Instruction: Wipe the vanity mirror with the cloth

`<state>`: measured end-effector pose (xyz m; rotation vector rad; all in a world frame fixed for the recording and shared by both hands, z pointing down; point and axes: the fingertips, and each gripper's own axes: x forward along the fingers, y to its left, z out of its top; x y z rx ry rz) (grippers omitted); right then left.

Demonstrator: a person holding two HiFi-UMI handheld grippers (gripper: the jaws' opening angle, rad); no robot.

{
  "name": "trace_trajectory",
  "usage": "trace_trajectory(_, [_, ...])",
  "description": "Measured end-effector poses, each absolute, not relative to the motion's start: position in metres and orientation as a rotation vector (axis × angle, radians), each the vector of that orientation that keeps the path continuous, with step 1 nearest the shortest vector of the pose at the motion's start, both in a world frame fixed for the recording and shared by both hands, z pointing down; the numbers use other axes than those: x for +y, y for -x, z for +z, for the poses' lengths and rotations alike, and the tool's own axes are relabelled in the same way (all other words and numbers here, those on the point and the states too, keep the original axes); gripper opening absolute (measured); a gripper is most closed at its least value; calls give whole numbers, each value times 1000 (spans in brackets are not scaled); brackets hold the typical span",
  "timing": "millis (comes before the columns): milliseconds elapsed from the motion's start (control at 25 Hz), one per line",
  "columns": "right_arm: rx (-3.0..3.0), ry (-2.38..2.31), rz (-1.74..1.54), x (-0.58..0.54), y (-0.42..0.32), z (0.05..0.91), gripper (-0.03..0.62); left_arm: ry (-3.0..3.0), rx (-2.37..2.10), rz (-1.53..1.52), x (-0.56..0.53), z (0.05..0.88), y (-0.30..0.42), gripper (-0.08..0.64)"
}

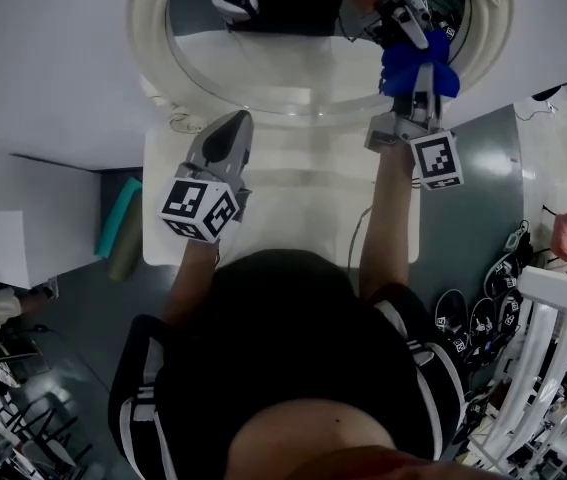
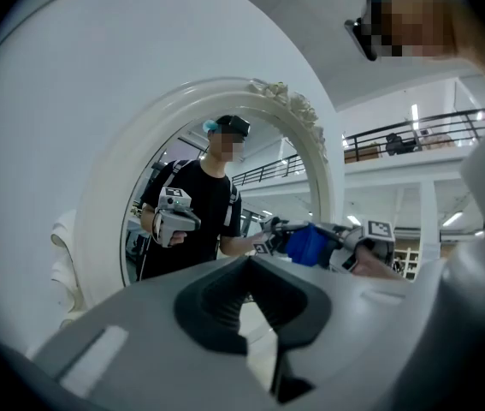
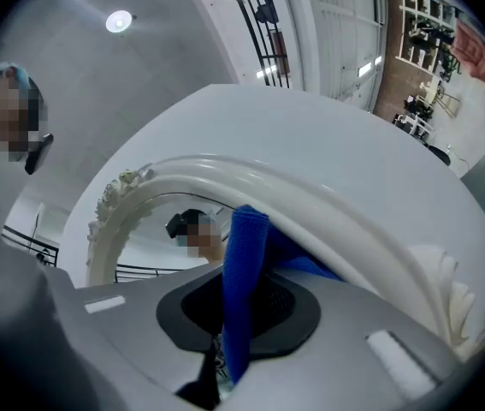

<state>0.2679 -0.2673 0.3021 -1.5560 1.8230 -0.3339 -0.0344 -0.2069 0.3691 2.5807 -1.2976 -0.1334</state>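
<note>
Head view: I am holding the blue cloth (image 1: 413,66) against the vanity mirror (image 1: 149,38), close to its right rim at the tabletop's (image 1: 303,198) far edge, my right gripper's (image 1: 425,86) fingers clamped on it. My left gripper (image 1: 233,126) is hovering over the bare left side, fingers closed on nothing.

Was small white tabletop (image 1: 298,203), rectangular, far side set vs. pale wall (image 1: 43,58). Carried oval mirror (image 1: 151,38) w/ thick white ornate frame, upright at far edge, approx. centred, base touching top. Lay just beside frame's left foot, at far-left corner: thin looped wire (image 1: 185,123). Stood over dark grey floor (image 1: 473,198). Hung off near-right edge: thin cable (image 1: 355,238). Lay low beside table's left side: teal roll (image 1: 118,218).
</note>
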Motion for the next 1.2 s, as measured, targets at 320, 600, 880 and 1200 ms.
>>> trace_trajectory(320, [1924, 1504, -211, -271, -256, 233, 28, -2589, -1317, -120, -204, 360, 37, 9])
trace_trajectory(600, [2041, 1456, -103, -275, -231, 188, 28, -2620, -1335, -159, -204, 342, 46, 9])
trace_trajectory(880, [2136, 1464, 2, -284, -198, 152, 28, -2600, -1370, -150, -202, 348, 58, 9])
trace_trajectory(1200, [2257, 1509, 139, -288, -153, 125, 28, -2578, -1402, -184, -197, 349, 75, 9])
